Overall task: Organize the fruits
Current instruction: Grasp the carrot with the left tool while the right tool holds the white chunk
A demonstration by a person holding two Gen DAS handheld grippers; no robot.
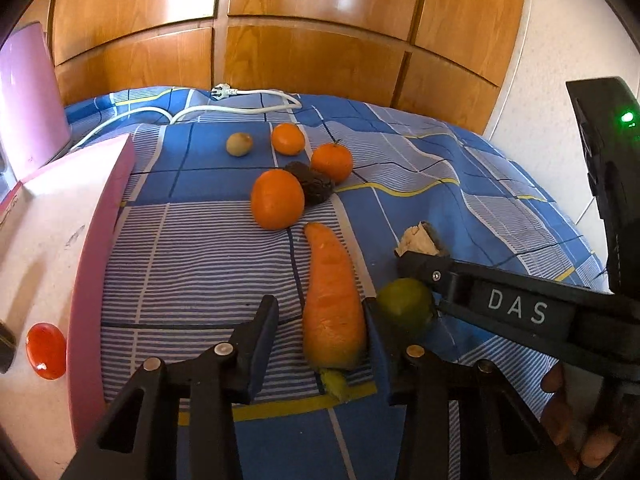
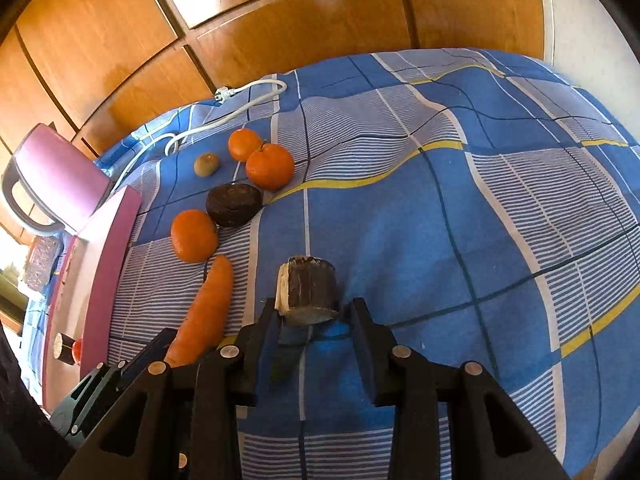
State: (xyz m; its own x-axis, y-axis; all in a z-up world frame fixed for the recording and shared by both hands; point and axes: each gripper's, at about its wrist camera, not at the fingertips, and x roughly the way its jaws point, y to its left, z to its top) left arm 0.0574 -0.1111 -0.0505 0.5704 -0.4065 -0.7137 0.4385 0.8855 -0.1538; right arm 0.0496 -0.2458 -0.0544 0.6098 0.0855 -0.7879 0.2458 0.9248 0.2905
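On the left, a pink and white box-shaped appliance [image 1: 60, 240] with a round red button [image 1: 46, 350] is sitting at the edge of the bed's blue checked cover [image 1: 208, 248], and a white power cable [image 1: 224, 110] is trailing behind it.

The left gripper [image 1: 320, 320] is standing fairly wide over the cover. A long orange carrot [image 1: 332, 300] is lying between its fingers, close against the right one and apart from the left one, so nothing is being squeezed.

Beyond the carrot's tip a round orange mandarin [image 1: 277, 199] is resting against a dark, rough-skinned oval fruit [image 1: 314, 186]. Farther back, a small brownish-green kiwi [image 1: 239, 144] and two more mandarins [image 1: 288, 139] [image 1: 332, 161] are lying. None of these is blocking the carrot.

Just right of the carrot a round green citrus fruit [image 1: 404, 306] is sitting under the right gripper [image 2: 314, 312]. That gripper is set narrow, holding a dark-skinned chunk with a pale cut face [image 2: 308, 292] at its fingertips.

White letters [image 1: 518, 306] on its finger are reading "DAS".
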